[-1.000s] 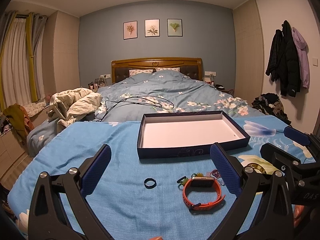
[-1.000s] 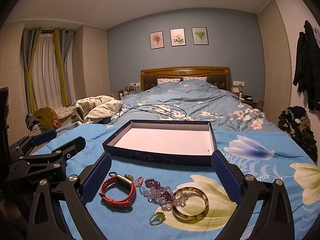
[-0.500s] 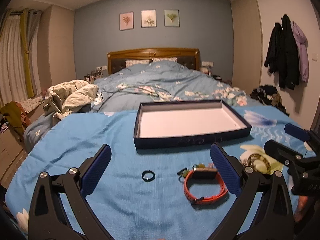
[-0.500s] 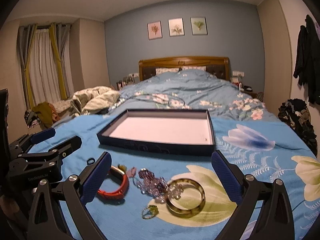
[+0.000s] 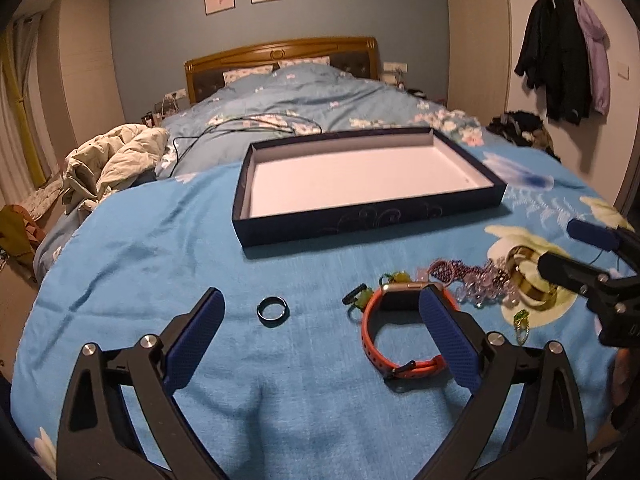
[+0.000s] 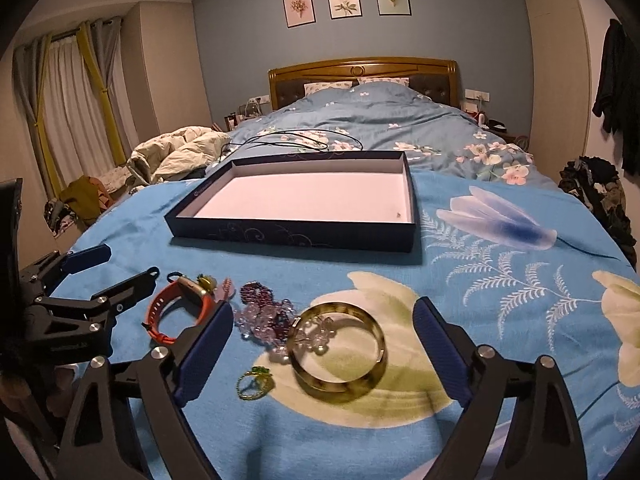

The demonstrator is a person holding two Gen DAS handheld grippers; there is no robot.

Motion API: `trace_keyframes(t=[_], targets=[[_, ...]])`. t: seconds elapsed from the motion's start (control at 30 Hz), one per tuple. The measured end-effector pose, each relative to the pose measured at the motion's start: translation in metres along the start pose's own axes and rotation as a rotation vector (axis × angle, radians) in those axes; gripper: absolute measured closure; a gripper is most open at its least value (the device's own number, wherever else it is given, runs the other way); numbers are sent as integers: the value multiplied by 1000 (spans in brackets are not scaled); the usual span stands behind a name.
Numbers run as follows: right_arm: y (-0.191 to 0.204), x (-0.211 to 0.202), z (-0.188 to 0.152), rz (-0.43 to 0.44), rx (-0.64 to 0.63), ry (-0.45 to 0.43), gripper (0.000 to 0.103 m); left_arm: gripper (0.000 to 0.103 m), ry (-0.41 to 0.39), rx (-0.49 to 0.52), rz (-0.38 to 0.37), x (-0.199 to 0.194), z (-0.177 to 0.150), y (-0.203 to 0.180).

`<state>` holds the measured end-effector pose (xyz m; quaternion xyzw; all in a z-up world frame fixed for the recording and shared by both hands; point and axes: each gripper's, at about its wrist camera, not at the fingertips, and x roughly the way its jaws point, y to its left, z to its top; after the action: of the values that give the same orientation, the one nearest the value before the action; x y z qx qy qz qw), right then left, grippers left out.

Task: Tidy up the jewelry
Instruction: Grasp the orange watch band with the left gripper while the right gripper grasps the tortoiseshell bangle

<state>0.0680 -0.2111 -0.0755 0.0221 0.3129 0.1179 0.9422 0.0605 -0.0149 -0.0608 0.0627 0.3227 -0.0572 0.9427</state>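
Note:
A dark blue box with a white empty floor lies on the blue bedspread; it also shows in the right wrist view. My left gripper is open over a dark ring, its right finger in front of an orange watch. My right gripper is open around a yellow-green bangle, with purple beads and a green ring close by. The watch lies left of them.
Behind the blue bedspread is a made bed with a black cable. A crumpled quilt lies at the left. Coats hang on the right wall, with clothes on the floor below.
Both grippers have tilted down and moved closer to the jewelry. The ring and watch now sit between the left fingers, the bangle between the right fingers. Nothing has been picked up.

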Motion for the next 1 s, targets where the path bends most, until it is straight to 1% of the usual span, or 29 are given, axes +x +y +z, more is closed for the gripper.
trace_keyframes(t=[0.13, 0.3, 0.37, 0.4, 0.6, 0.63, 0.67, 0.7, 0.77, 0.8, 0.83, 0.87, 0.9, 0.93, 0.97, 1.0], targets=[[-6, 3, 0, 11, 16, 33, 23, 10, 17, 9, -4, 3, 0, -3], [-11, 7, 0, 17, 33, 59, 29, 17, 46, 20, -10, 8, 0, -5], [-12, 9, 1, 18, 31, 74, 33, 21, 57, 20, -16, 9, 0, -4], [-12, 11, 1, 21, 32, 83, 37, 22, 61, 20, -19, 10, 0, -4], [-16, 22, 1, 40, 40, 140, 50, 36, 107, 21, -61, 17, -2, -4], [-16, 24, 0, 44, 42, 149, 55, 41, 112, 21, -71, 18, -3, -4], [-17, 26, 1, 45, 42, 156, 57, 49, 121, 22, -84, 20, -3, -4], [-17, 27, 1, 41, 41, 164, 60, 52, 132, 25, -93, 22, -3, -4], [-19, 30, 1, 23, 34, 180, 66, 64, 153, 26, -109, 26, -4, -5], [-20, 32, 1, 21, 34, 185, 71, 68, 164, 26, -118, 28, -4, -5], [-22, 33, 1, 20, 38, 194, 77, 76, 173, 26, -127, 29, -5, -6], [-23, 34, 1, 18, 38, 198, 80, 79, 181, 27, -140, 30, -5, -6], [-24, 36, 1, 14, 35, 204, 88, 80, 185, 28, -148, 32, -5, -6], [-24, 38, 1, 6, 27, 214, 93, 84, 190, 31, -155, 33, -5, -7], [-25, 39, 0, 3, 22, 222, 93, 88, 194, 35, -157, 33, -5, -8], [-26, 39, 0, 6, 21, 223, 93, 89, 197, 41, -156, 34, -4, -9]])
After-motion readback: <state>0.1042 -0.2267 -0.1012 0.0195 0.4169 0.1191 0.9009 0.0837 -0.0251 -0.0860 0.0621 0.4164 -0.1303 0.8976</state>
